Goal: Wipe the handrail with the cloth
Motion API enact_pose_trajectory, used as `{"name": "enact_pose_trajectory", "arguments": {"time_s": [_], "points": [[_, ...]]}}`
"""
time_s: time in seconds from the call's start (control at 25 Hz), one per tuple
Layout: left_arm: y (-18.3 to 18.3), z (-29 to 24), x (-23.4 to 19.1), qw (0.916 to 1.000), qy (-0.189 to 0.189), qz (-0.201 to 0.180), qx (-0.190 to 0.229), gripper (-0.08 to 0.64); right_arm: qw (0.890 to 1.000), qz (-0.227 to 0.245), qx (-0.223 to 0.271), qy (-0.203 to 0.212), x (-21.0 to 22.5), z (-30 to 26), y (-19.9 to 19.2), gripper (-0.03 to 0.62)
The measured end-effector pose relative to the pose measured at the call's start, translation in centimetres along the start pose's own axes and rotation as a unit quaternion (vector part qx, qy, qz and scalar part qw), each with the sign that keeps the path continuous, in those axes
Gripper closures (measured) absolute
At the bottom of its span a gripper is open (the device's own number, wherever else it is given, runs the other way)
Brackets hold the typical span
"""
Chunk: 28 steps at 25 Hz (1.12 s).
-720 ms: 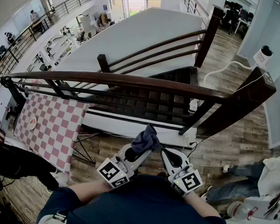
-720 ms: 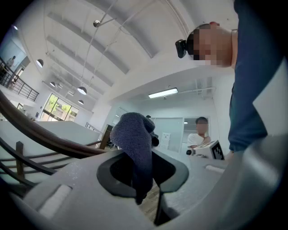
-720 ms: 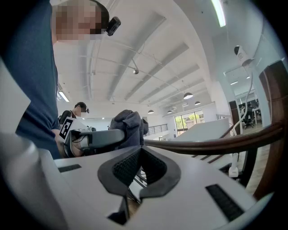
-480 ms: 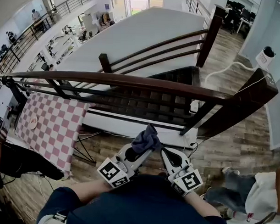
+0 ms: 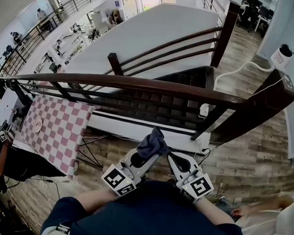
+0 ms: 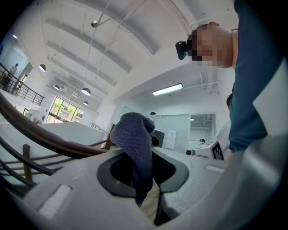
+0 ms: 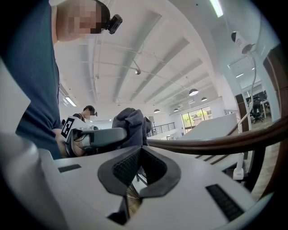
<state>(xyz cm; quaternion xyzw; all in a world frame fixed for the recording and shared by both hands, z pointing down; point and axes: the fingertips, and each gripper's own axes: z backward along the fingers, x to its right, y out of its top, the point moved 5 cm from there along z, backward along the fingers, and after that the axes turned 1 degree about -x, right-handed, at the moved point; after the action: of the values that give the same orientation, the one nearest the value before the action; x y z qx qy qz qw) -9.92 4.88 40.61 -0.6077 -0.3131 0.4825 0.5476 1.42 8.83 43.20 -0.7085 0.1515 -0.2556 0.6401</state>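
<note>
Jaws of both grippers sit below the dark wooden handrail (image 5: 138, 84), apart from it. Left gripper (image 5: 146, 157): jaws pinching a bunched dark blue cloth (image 5: 152, 142), which stands up from between them. Right gripper (image 5: 170, 158), just beside: jaws apparently pressed together, holding nothing.

Cloth (image 5: 152, 142) in left tongs (image 5: 150, 153), before handrail (image 5: 129, 83)

Your right tongs (image 7: 140, 148) are closed with the tips meeting and nothing between them. Just beyond them, your left tongs (image 7: 113, 134) grip a dark blue knitted cloth (image 7: 130, 123), bunched up. A dark brown wooden handrail (image 7: 216, 143) runs off to the right.
</note>
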Motion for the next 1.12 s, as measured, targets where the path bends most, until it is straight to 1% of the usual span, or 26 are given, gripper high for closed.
{"name": "enact_pose_trajectory", "arguments": {"time_s": [0.12,0.24,0.32,0.44,0.52,0.6,0.68,0.88,1.04,1.12], "points": [[-0.4,-0.9,0.0,0.9998,0.020,-0.006,-0.004,0.488,1.000,-0.013,0.002,0.008,1.3,0.4,-0.7,0.581],[-0.5,-0.9,-1.6,0.9986,0.050,-0.011,-0.014,0.488,0.999,-0.029,-0.005,0.013,2.4,0.0,-1.4,0.581],[-0.1,-0.7,-3.7,0.9976,0.064,-0.017,-0.017,0.488,1.000,-0.028,-0.006,0.011,2.9,-1.0,-1.3,0.581],[1.2,-1.0,-8.0,0.9970,0.075,-0.019,-0.006,0.488,1.000,-0.021,-0.007,0.005,4.2,-3.8,-0.7,0.581],[2.0,-1.6,-10.8,0.9973,0.071,-0.018,0.003,0.488,1.000,-0.017,-0.011,-0.005,5.0,-6.1,-0.2,0.581],[2.8,-2.1,-13.4,0.9980,0.059,-0.022,0.006,0.488,1.000,-0.010,-0.013,-0.017,5.6,-8.4,0.6,0.581],[3.3,-2.4,-16.0,0.9986,0.046,-0.025,0.004,0.488,0.999,-0.005,-0.013,-0.032,6.2,-10.8,1.3,0.581],[3.9,-2.8,-22.2,0.9995,0.025,-0.016,-0.007,0.488,0.998,-0.001,-0.012,-0.064,6.9,-15.9,2.1,0.581],[3.9,-3.8,-24.9,0.9994,0.022,-0.016,-0.020,0.488,0.997,-0.006,-0.021,-0.079,8.0,-17.3,2.1,0.581],[3.7,-4.4,-25.9,0.9988,0.029,-0.026,-0.029,0.488,0.997,-0.009,-0.022,-0.080,8.6,-17.9,2.1,0.581]]}}
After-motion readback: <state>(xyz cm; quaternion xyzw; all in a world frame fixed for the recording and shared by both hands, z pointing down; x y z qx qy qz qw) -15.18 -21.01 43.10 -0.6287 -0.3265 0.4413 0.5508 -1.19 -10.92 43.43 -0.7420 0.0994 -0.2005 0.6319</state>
